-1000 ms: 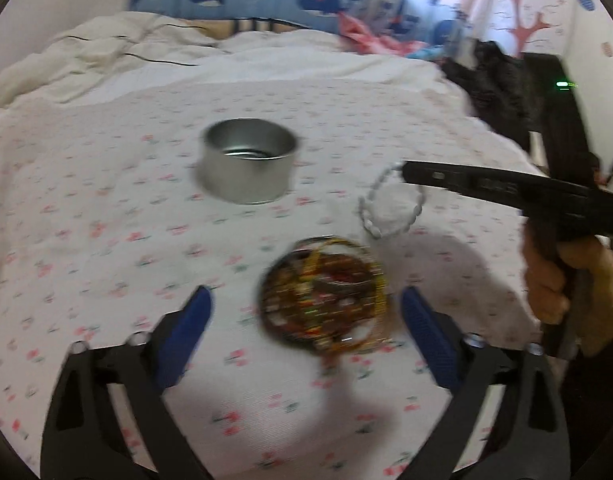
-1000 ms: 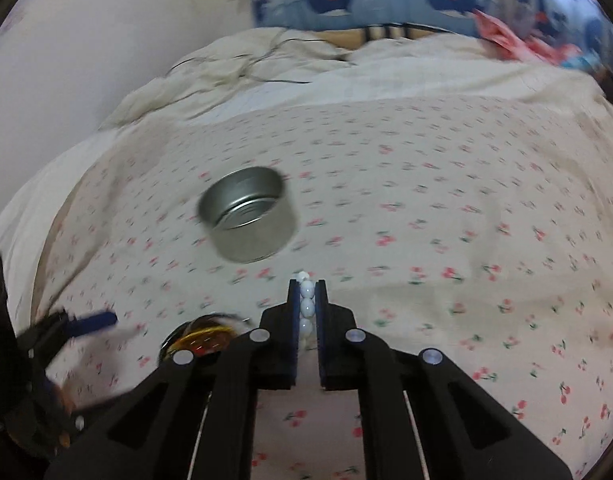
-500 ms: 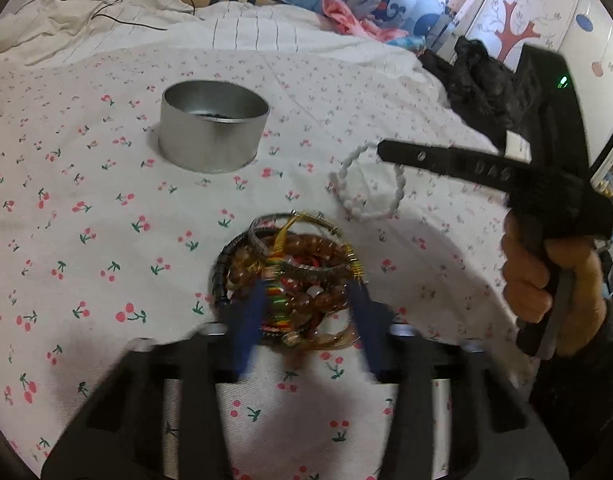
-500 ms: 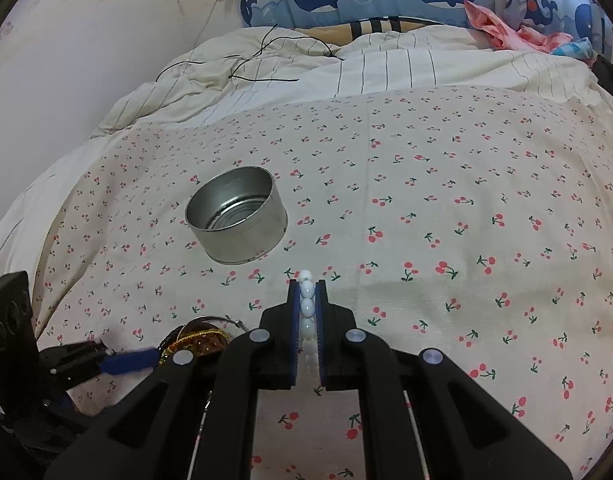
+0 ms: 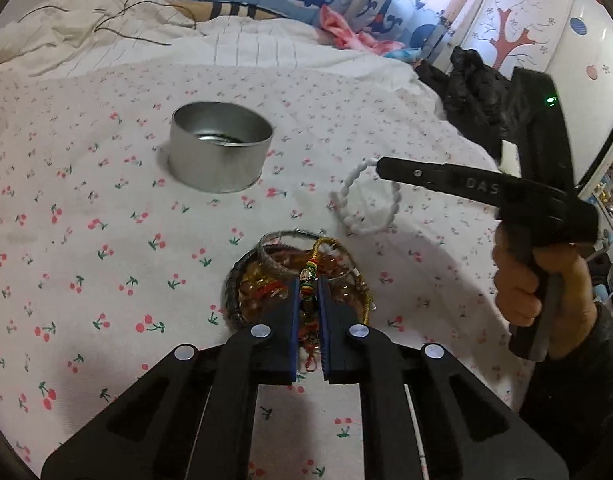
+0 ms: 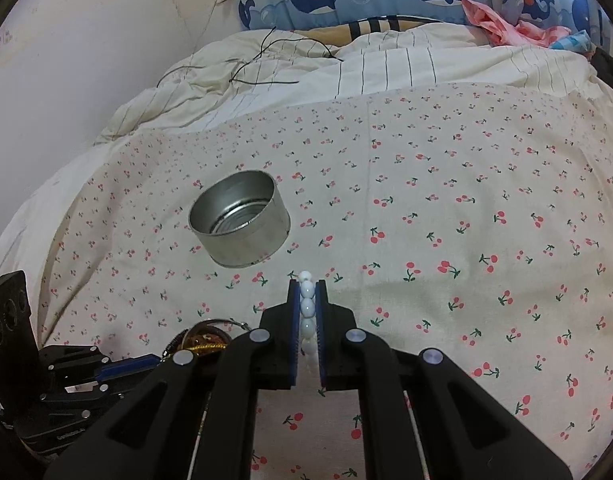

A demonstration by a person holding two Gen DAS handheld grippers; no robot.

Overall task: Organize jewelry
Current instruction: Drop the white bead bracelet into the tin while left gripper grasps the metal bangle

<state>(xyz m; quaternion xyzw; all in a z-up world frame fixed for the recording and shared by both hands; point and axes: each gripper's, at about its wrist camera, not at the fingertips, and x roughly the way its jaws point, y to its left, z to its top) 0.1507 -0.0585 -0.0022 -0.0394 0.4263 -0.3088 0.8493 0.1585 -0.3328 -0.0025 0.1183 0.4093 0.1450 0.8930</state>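
A pile of bangles and beaded bracelets lies on the cherry-print bedspread. My left gripper is down on it, jaws closing tight on a multicoloured beaded strand whose pads press it. Beyond it stands an open round metal tin with a little in its bottom. My right gripper is shut on a white bead bracelet, which hangs as a loop above the sheet, right of the tin. The pile and the left gripper's blue finger show at the lower left.
The cherry-print bedspread spreads flat to the right. A rumpled striped duvet with a black cable lies behind the tin. Dark clothing sits at the bed's right edge. A person's hand grips the right tool's handle.
My left gripper came down from open over the pile and shut on the coloured strand. The right gripper stayed put with the white bracelet.
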